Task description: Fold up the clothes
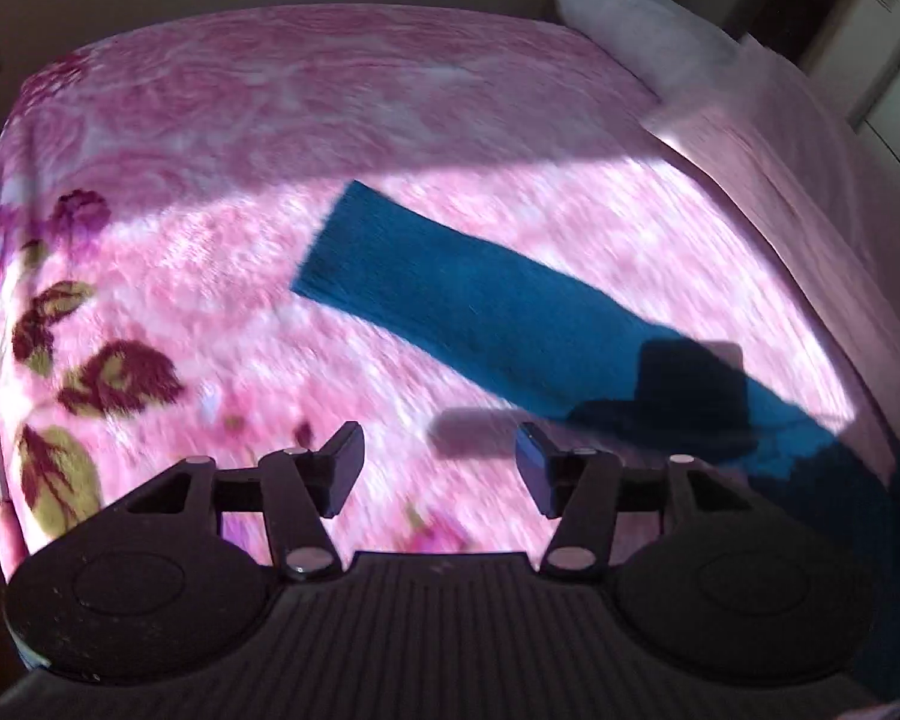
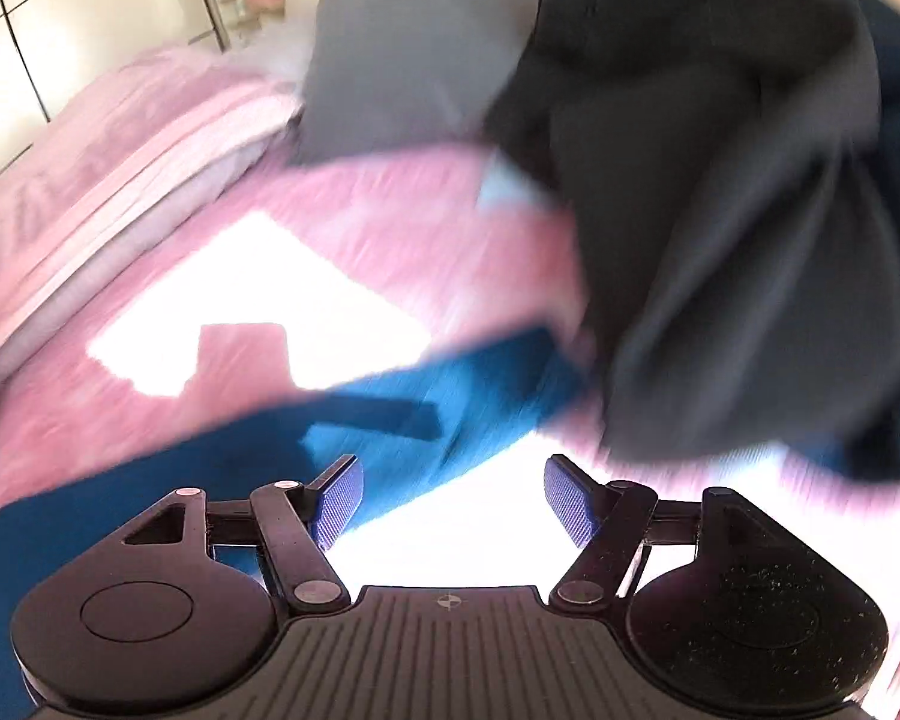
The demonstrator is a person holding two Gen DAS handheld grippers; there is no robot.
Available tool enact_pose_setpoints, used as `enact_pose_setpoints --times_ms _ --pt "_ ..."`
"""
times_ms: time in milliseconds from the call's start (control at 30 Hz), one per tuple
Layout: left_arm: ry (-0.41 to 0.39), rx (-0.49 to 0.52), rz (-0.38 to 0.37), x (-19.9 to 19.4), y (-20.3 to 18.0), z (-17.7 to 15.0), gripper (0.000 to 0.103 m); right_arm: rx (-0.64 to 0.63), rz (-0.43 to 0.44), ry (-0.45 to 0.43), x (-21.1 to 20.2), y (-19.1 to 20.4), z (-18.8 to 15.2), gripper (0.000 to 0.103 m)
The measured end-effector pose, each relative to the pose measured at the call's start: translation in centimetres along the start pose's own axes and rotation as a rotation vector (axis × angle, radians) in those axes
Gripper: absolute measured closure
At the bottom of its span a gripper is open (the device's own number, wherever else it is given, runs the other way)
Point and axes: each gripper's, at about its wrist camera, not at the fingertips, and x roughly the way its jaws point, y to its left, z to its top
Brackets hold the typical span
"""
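A teal blue garment [image 1: 486, 312] lies stretched out flat on the pink floral blanket [image 1: 210, 300], running from the middle toward the right edge. My left gripper [image 1: 441, 468] is open and empty, above the blanket, just left of the garment's near part. In the right wrist view the same teal garment [image 2: 390, 420] lies on the blanket just ahead of my right gripper [image 2: 453, 498], which is open and empty. A dark grey, blurred garment [image 2: 720, 240] fills the upper right of that view.
A white pillow [image 1: 630, 24] lies at the far right corner of the bed. A folded pink quilt [image 2: 120, 138] lies along the bed's side, with a grey pillow [image 2: 402, 48] beside it. Pale wardrobe doors [image 2: 60, 12] stand behind. Strong sunlight falls across the blanket.
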Motion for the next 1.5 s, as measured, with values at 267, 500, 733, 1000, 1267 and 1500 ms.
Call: enact_pose_setpoints --times_ms 267,500,733,1000,1267,1500 --pt "-0.049 -0.008 0.015 7.2 2.2 5.8 0.097 -0.032 0.084 0.210 -3.0 7.7 -12.6 0.033" --pt "-0.392 0.558 -0.005 4.5 -1.7 8.3 0.095 -0.137 0.077 0.207 -4.6 12.2 -15.8 0.033" --pt "-0.304 0.744 0.282 9.1 -1.6 6.5 0.076 -0.211 0.063 0.184 -5.8 13.0 -16.8 0.033" --pt "-0.089 0.730 -0.130 -0.3 -7.1 -3.2 0.084 -0.480 0.150 0.094 -10.3 13.7 -19.0 0.033" --pt "0.153 0.957 -0.522 -8.3 -11.3 -21.6 0.086 -0.770 0.236 0.125 -10.3 11.7 -26.4 0.033" --pt "0.273 0.924 -0.256 -14.4 -4.2 -28.0 0.087 -0.749 0.262 0.227 -13.6 2.9 -31.2 0.033"
